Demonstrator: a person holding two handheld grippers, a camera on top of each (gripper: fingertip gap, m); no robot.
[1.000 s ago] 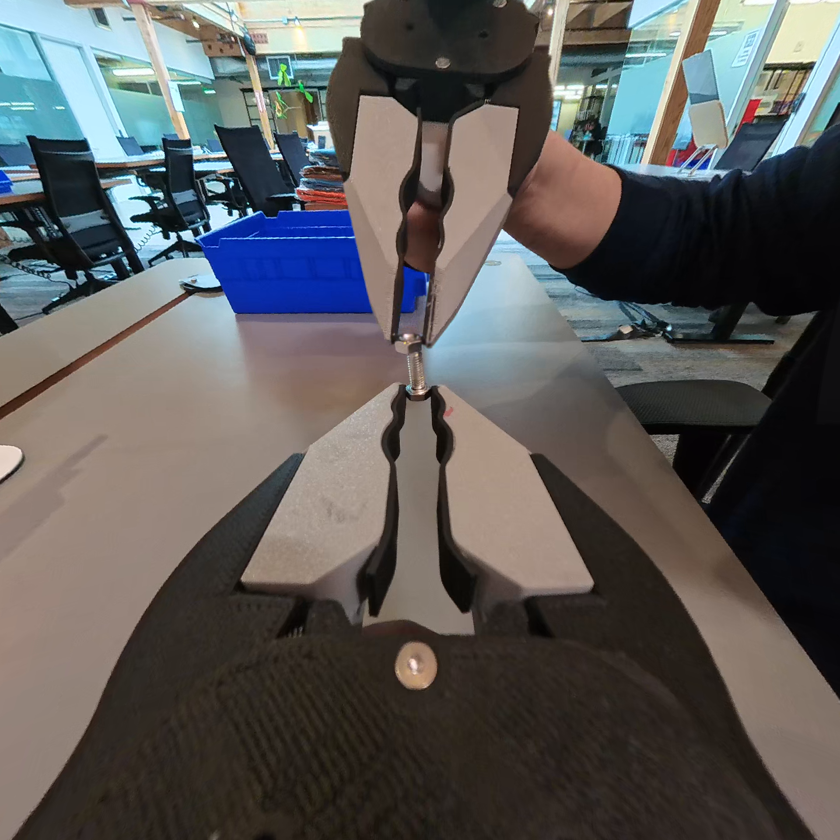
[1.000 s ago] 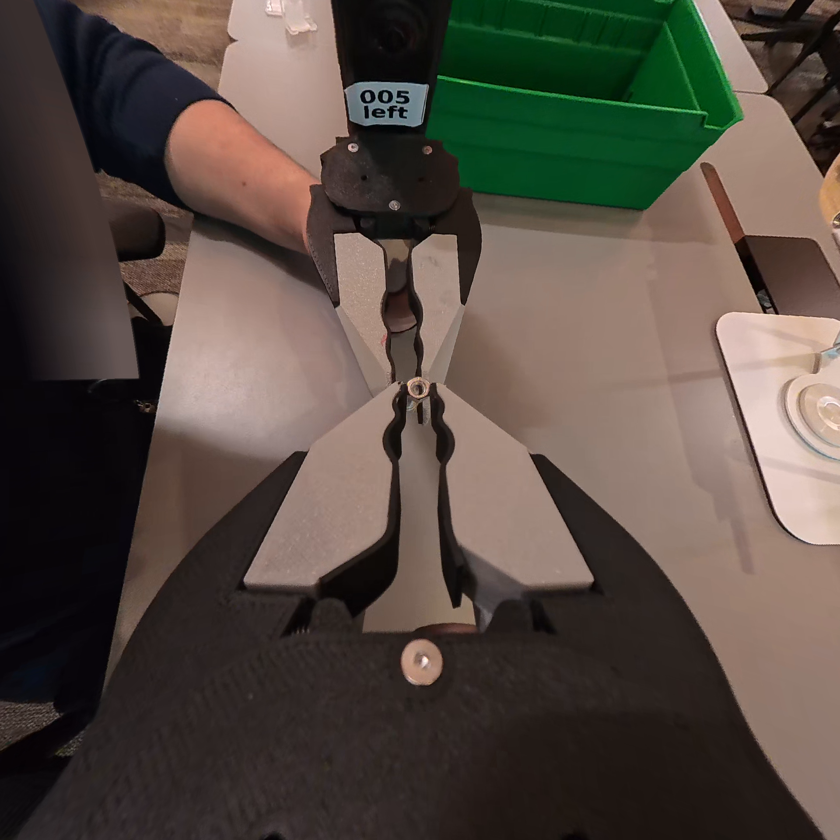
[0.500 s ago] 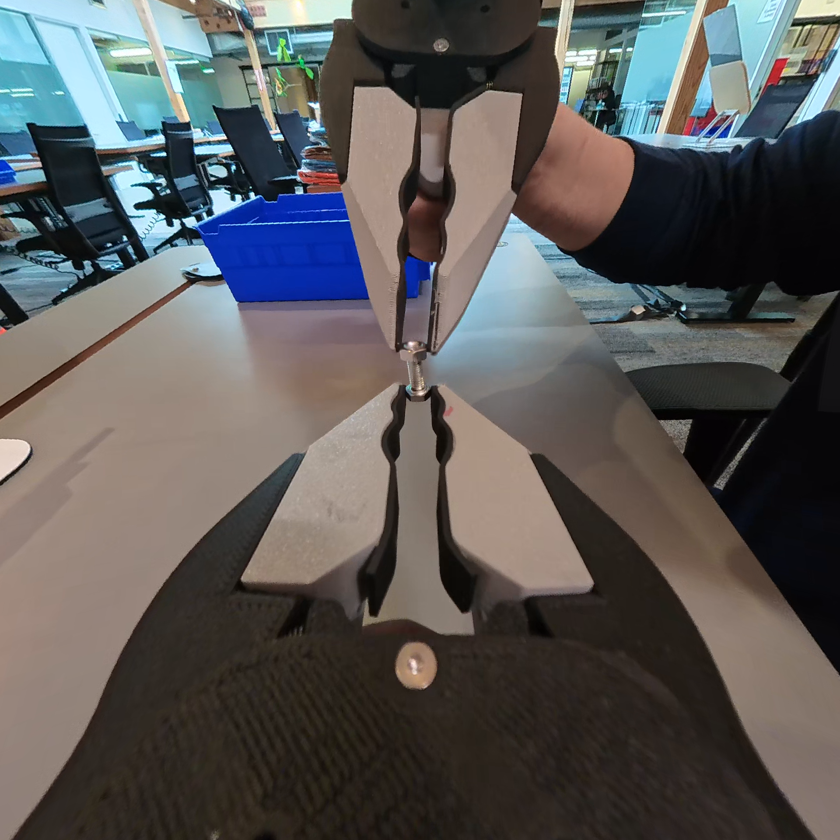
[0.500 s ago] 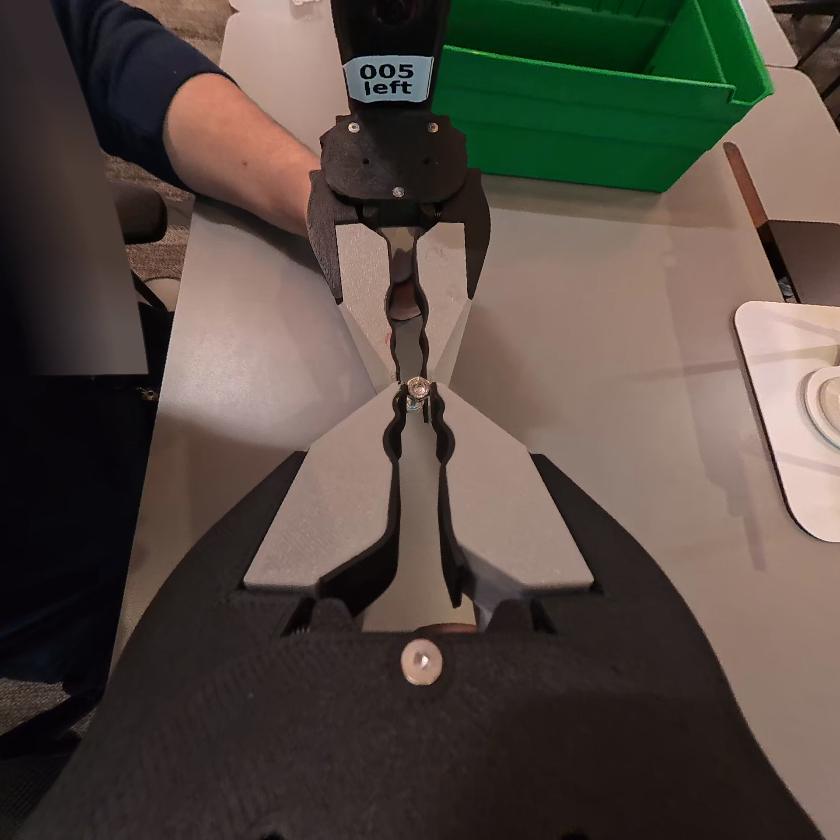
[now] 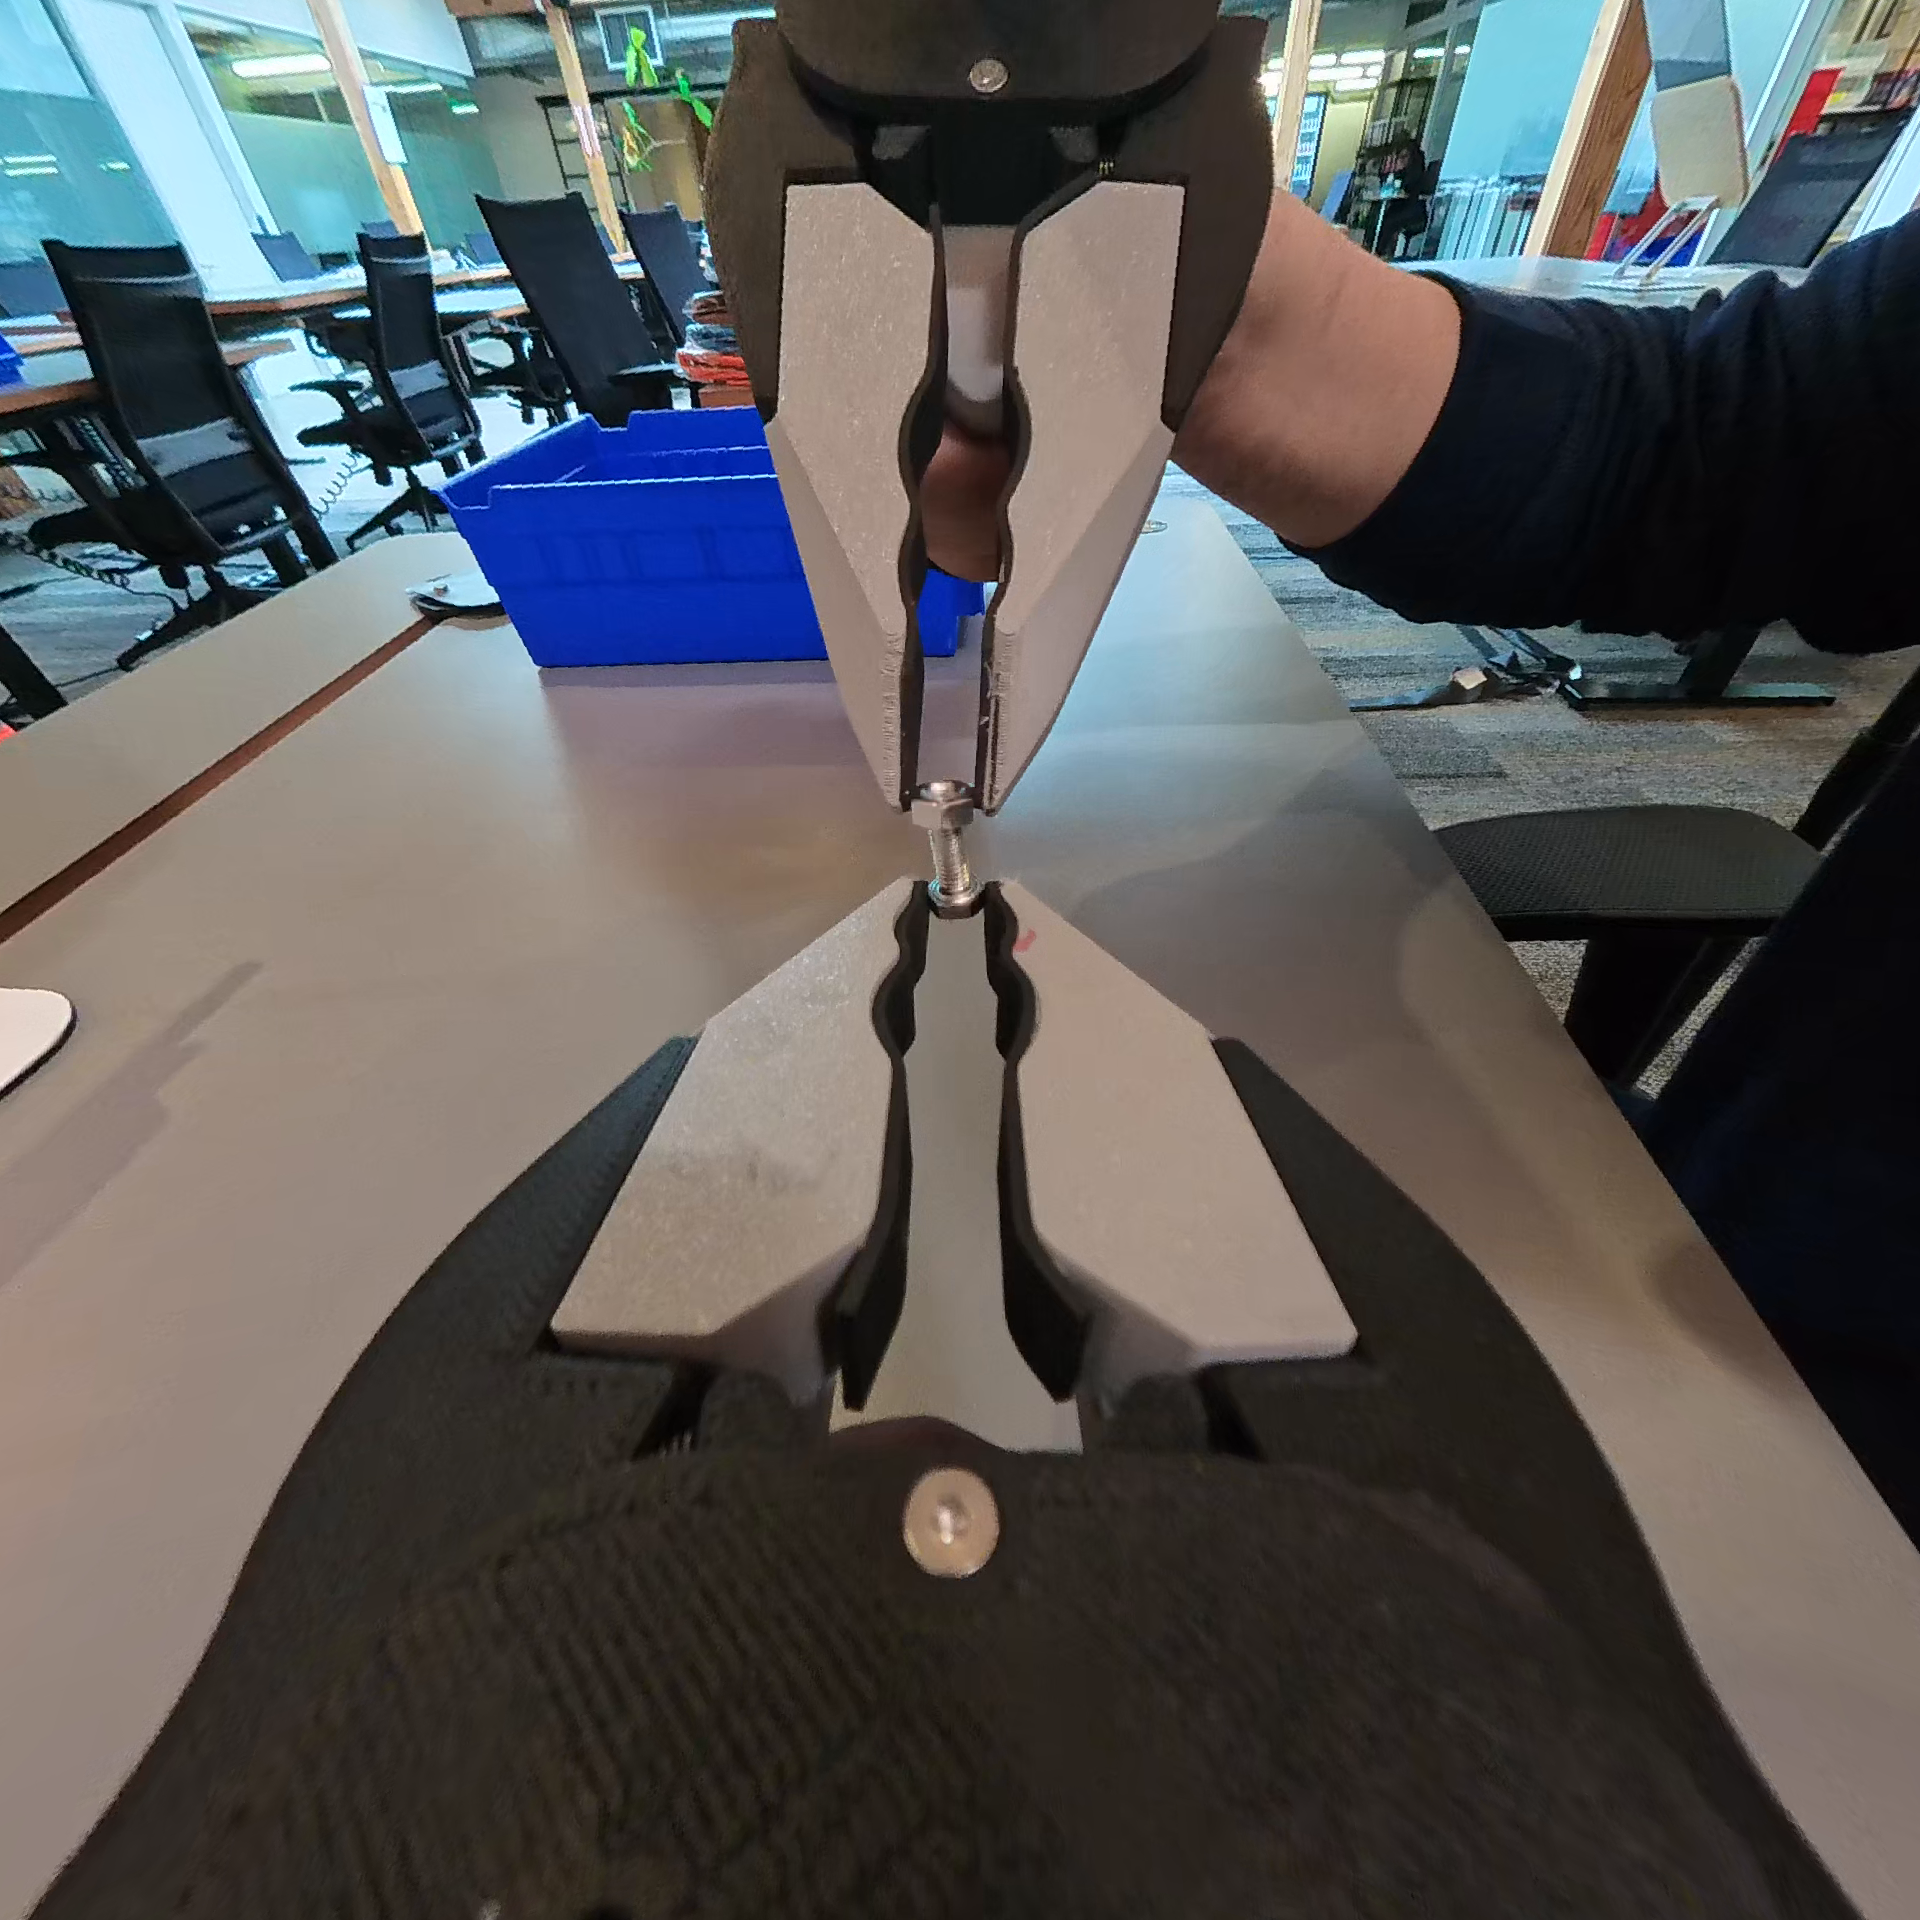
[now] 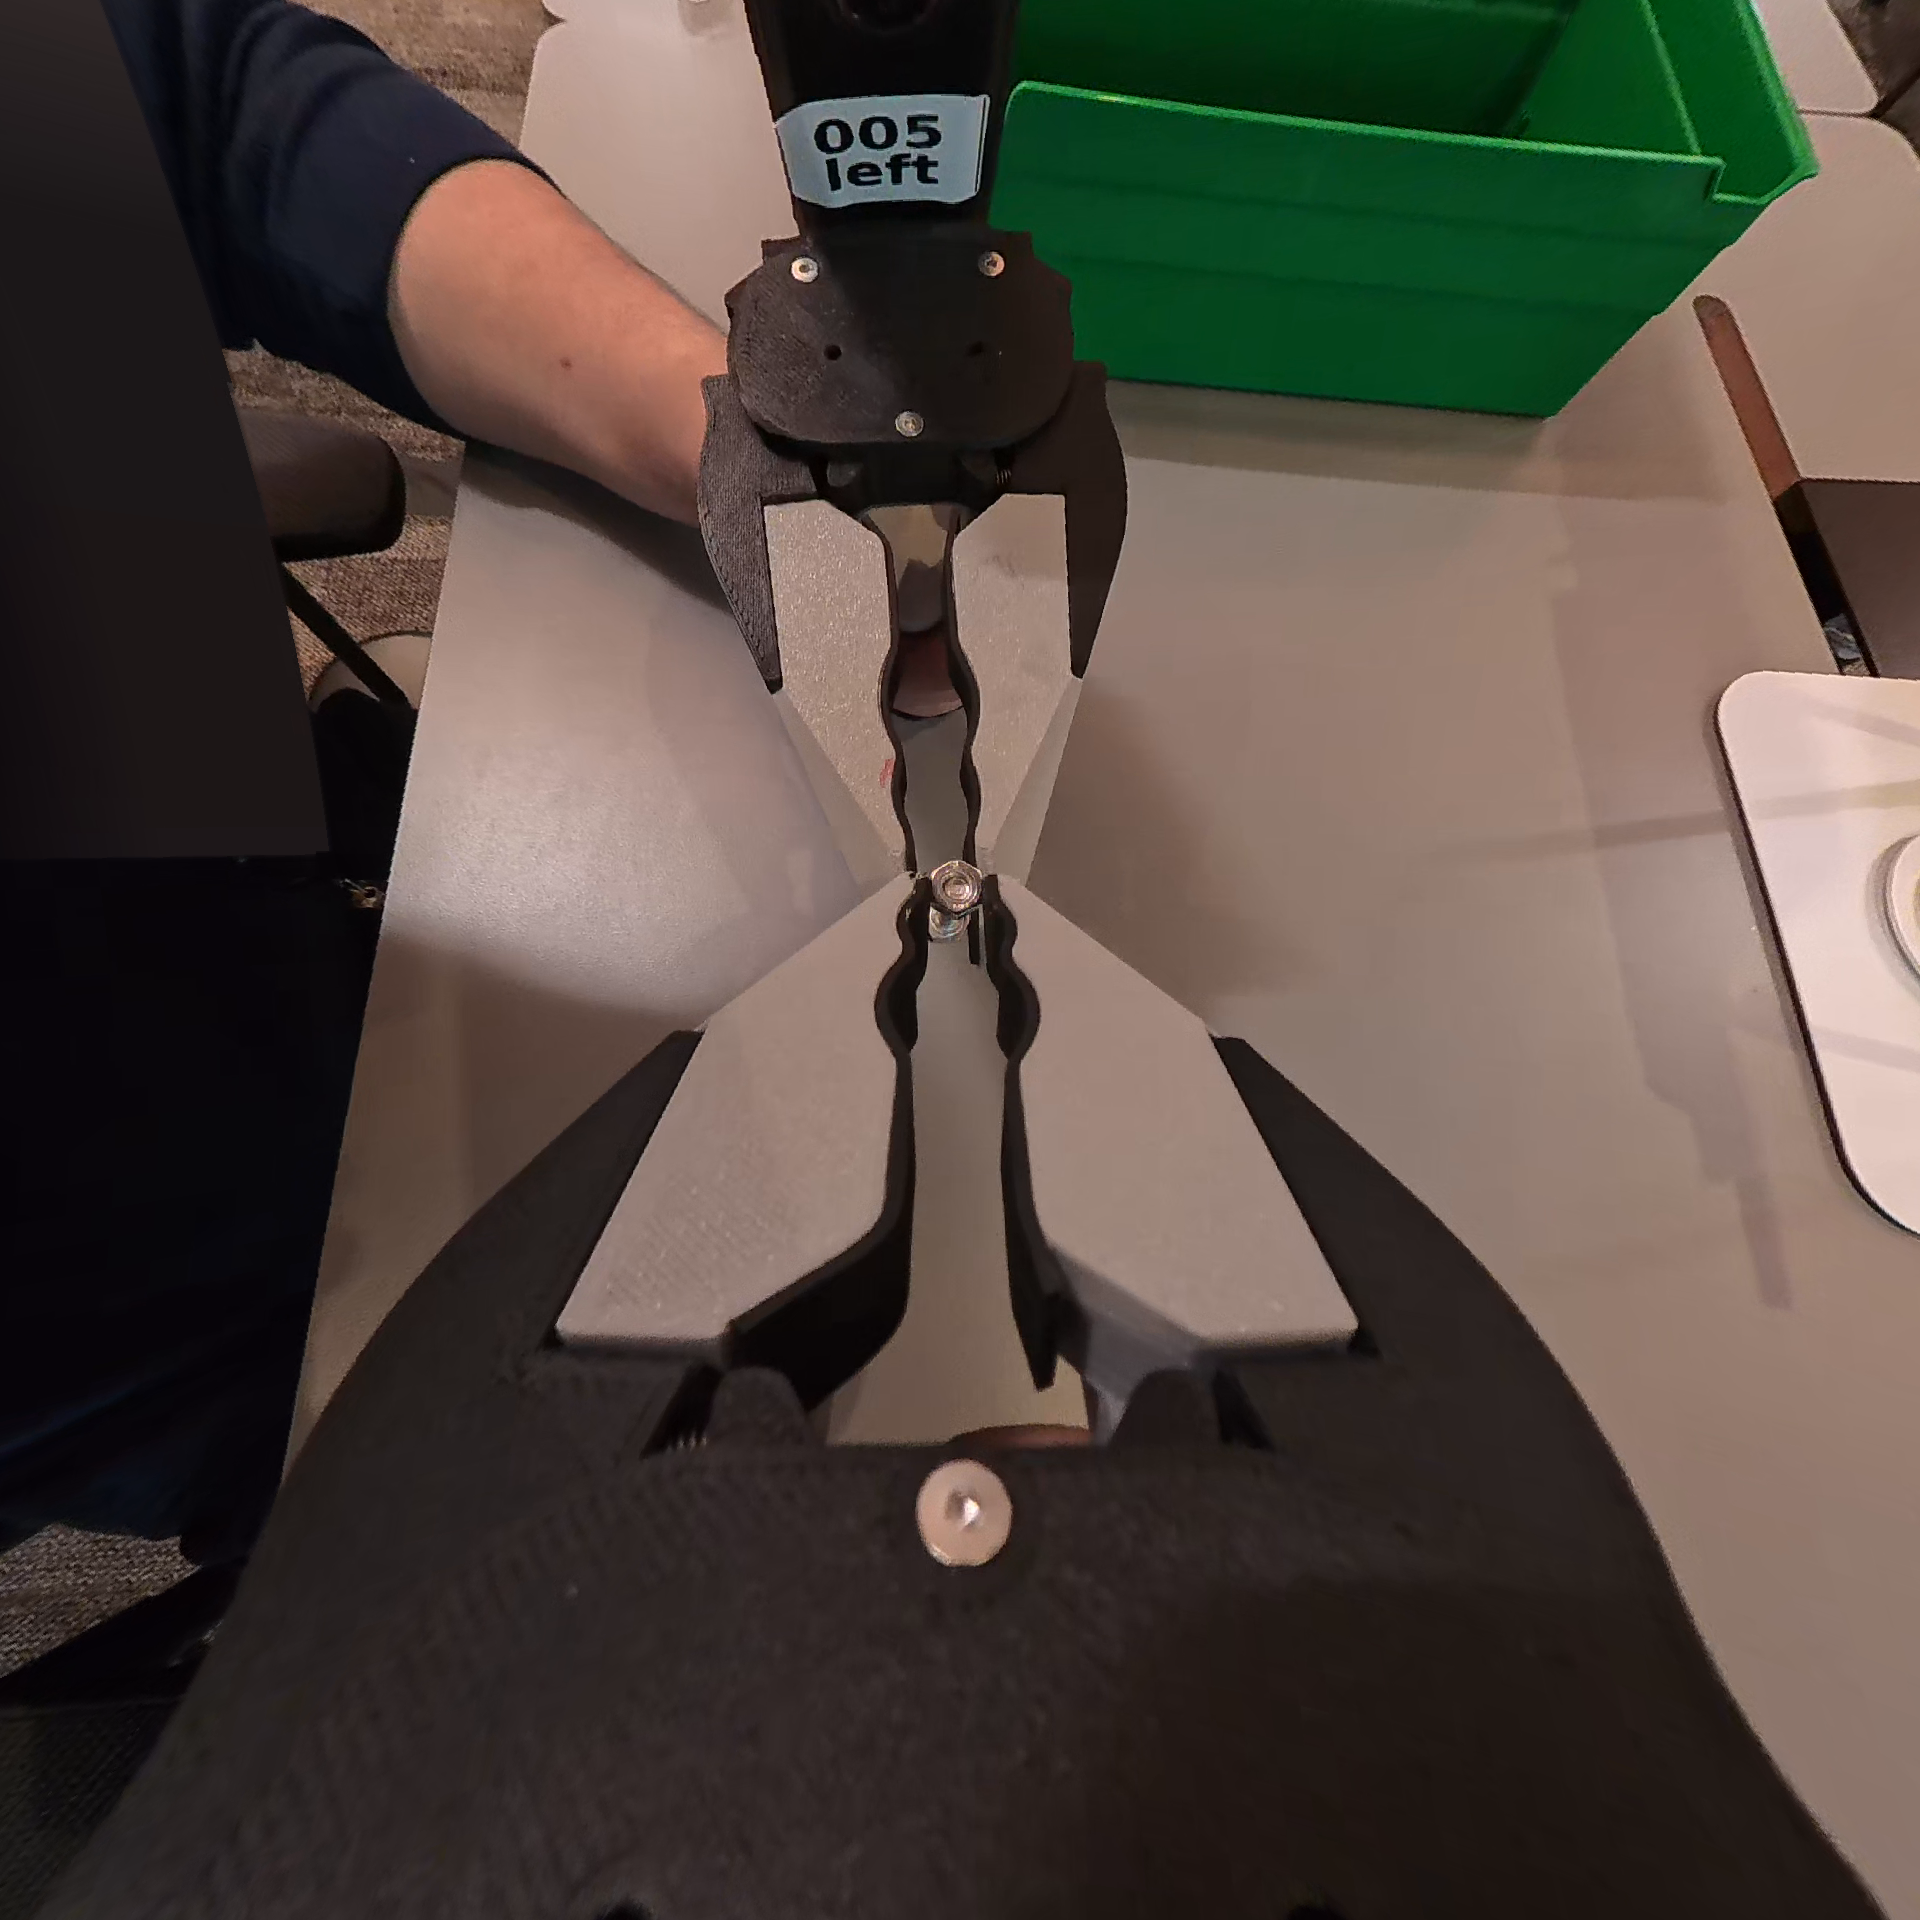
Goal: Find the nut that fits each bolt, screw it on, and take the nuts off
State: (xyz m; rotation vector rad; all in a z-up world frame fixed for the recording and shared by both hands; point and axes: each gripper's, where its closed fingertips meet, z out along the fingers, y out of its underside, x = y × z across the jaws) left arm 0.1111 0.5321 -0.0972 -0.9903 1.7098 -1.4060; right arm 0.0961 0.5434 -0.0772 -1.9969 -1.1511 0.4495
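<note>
Item: one silver bolt (image 5: 949, 844) with a silver nut (image 5: 954, 900), held in the air above the grey worktop (image 5: 520, 831), between the two tools. Left tool (image 5: 953, 902): fingers nearly together, pads pinching the nut on the threaded end. Right tool (image 6: 951, 914): fingers nearly together, clamped on the bolt's hex head (image 5: 940, 802) directly opposite. Blue bin (image 5: 665, 540) beyond the bolt in the left wrist view; green bin (image 6: 1403, 239) beyond it in the right. Risks, as judged: both grips are at the very fingertips on small metal faces, so a twist could slip a pad off; tools out of line could cross-thread or jam the nut; a freed nut would drop and roll. Writing: pale blue label (image 6: 881, 156) on the left tool's body, printed, not transcribed; small red mark (image 5: 1027, 939) beside the nut.
</note>
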